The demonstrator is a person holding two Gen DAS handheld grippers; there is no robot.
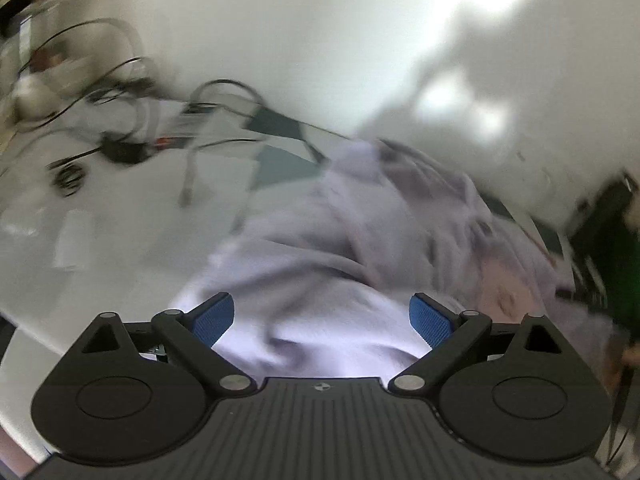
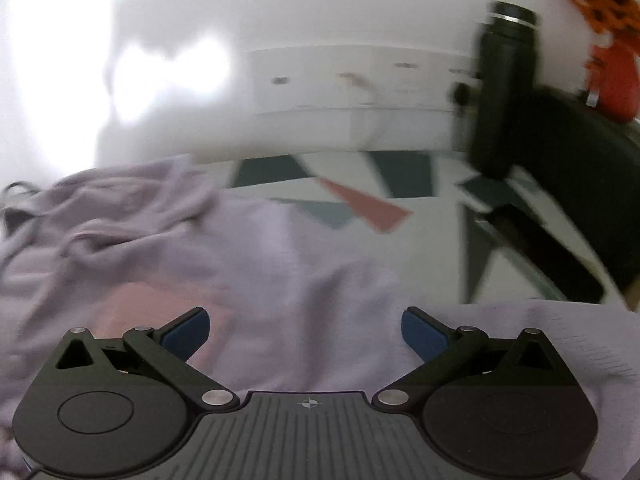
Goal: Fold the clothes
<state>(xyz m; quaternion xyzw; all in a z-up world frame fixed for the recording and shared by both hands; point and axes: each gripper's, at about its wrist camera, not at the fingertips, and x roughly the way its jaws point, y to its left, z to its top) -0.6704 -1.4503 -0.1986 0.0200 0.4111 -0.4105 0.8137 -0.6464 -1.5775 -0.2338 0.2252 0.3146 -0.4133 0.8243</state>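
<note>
A pale lilac garment lies rumpled on a patterned tablecloth, blurred by motion in the left wrist view. My left gripper hovers above its near part with blue pads wide apart and nothing pinched. In the right wrist view the same lilac garment spreads flatter, bunched at the left, with a faint pink patch showing through. My right gripper stands open over it, its blue pads apart, holding nothing.
Black cables and small clutter lie at the left of the table. A dark bottle, a black bag and orange items crowd the right. A white wall stands behind. The cloth has teal and pink triangles.
</note>
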